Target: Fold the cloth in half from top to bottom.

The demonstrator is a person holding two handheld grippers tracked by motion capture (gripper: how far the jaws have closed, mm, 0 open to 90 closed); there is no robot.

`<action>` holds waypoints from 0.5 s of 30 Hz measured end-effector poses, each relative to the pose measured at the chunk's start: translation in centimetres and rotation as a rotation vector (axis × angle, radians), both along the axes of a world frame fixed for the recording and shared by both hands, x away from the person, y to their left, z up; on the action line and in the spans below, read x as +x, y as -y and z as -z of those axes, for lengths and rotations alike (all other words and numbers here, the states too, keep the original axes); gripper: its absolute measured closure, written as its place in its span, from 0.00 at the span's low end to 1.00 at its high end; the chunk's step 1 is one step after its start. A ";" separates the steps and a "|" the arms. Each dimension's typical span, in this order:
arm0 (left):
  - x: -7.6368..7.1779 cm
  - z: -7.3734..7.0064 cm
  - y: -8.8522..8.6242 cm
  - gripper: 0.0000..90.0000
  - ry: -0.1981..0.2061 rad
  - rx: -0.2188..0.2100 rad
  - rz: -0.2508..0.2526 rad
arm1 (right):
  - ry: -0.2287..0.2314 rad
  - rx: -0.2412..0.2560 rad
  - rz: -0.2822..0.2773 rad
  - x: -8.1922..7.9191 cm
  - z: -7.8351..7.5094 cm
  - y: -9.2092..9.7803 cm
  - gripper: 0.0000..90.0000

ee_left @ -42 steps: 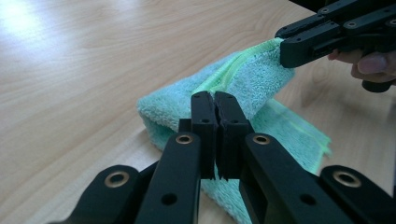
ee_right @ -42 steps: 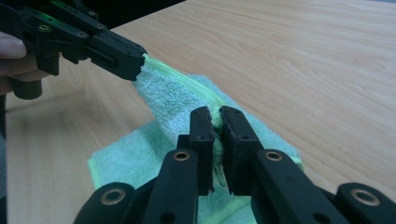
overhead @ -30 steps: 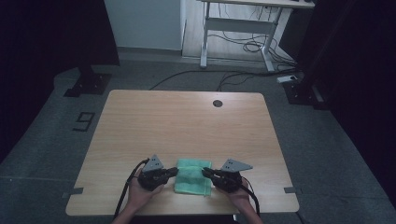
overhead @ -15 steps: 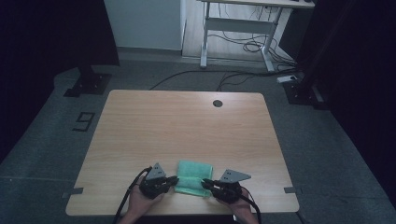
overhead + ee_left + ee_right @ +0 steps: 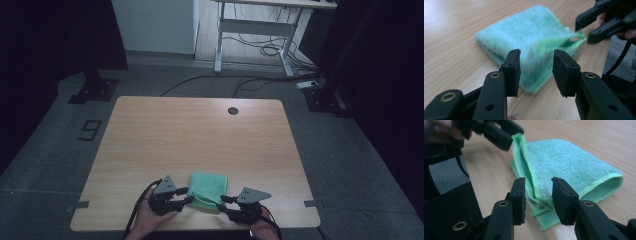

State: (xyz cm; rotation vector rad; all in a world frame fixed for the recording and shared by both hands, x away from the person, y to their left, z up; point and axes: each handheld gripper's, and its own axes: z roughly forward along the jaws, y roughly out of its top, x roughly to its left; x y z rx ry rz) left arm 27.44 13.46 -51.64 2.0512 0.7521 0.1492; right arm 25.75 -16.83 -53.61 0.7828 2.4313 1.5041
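A green folded towel [image 5: 210, 184] lies near the front edge of the wooden table [image 5: 200, 135]. My left gripper [image 5: 188, 195] sits at its near left corner and my right gripper [image 5: 221, 203] at its near right corner. In the left gripper view the towel [image 5: 529, 27] lies just beyond my open left gripper [image 5: 536, 53], with its near edge showing in the gap. In the right gripper view my open right gripper [image 5: 538, 181] straddles the layered edge of the towel [image 5: 569, 162] without pinching it. The towel's near edge is rumpled and slightly raised.
A dark round grommet [image 5: 232, 110] sits at the back of the table. Grey floor surrounds the table, with a desk frame [image 5: 252, 35] and cables behind it. Hands come in over the table's front edge.
Both grippers have drawn back toward the table's front edge and now sit at the towel's near corners. The towel's near edge has become rumpled.
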 end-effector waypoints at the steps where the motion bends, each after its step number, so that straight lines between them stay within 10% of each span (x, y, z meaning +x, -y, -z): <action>1: 0.0 -0.1 0.0 0.64 -0.004 -0.005 0.008 | -0.006 -0.008 -0.005 0.0 0.1 -0.1 0.70; 5: 0.2 0.5 0.4 0.62 -0.026 0.031 0.007 | -0.021 -0.075 0.026 0.2 0.9 -0.4 0.70; 15: 2.1 0.2 1.3 0.63 -0.016 0.035 -0.016 | -0.002 -0.017 0.075 0.9 -0.3 0.1 0.56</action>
